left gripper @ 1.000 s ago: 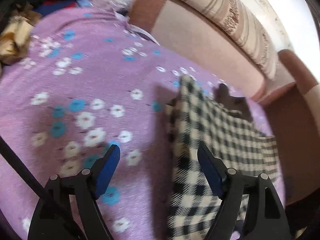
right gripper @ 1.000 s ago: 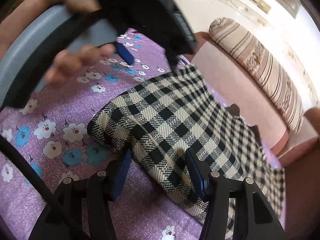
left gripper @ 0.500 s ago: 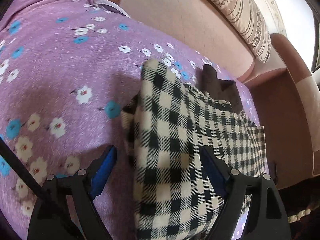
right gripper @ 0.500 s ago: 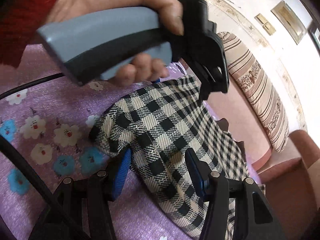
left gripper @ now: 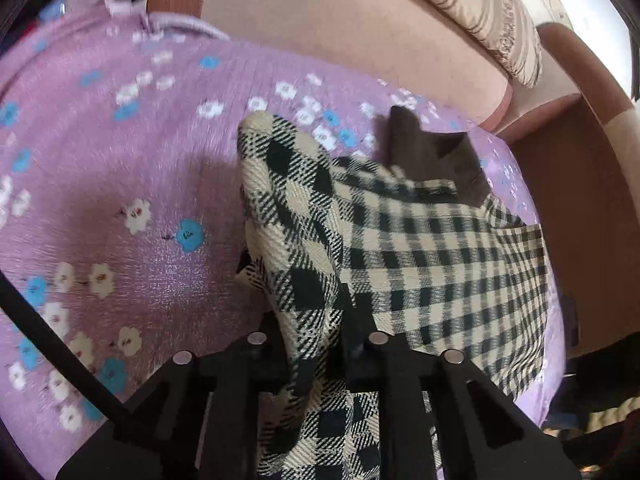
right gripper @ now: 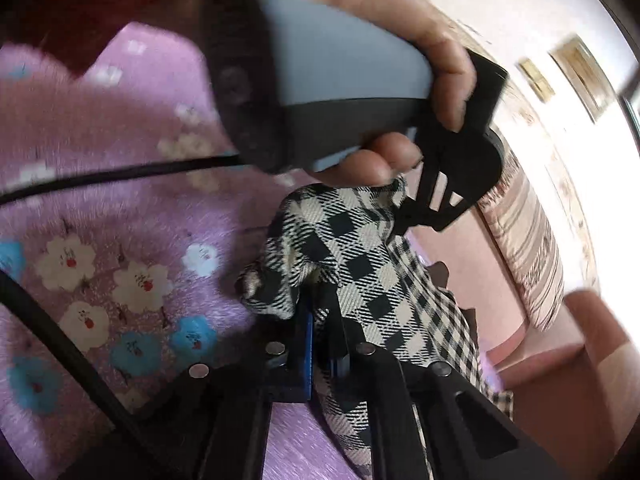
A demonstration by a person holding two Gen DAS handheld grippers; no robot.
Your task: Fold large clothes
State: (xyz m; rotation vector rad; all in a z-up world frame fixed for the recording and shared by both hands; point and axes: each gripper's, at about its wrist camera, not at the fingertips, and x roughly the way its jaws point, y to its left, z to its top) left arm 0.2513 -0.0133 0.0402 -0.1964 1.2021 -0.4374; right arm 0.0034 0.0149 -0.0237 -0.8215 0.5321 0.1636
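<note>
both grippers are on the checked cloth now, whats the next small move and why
Probably lift both together. The right hand-held gripper is shut on the black-and-cream checked garment; the left hand-held gripper is closing with it between its jaws, on the purple flowered sheet.

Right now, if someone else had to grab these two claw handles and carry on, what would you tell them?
Left claw: closing on a bunched edge of the checked garment; cloth is between its jaws.
Right claw: shut on another bunch of the same garment, just below the left hand.
The garment lies partly spread on the purple flowered cover, its dark collar toward the sofa back.
Done: both edges gripped.
Left: probably lift, carry the held edge across, lay it flat, then make the further folds.
</note>
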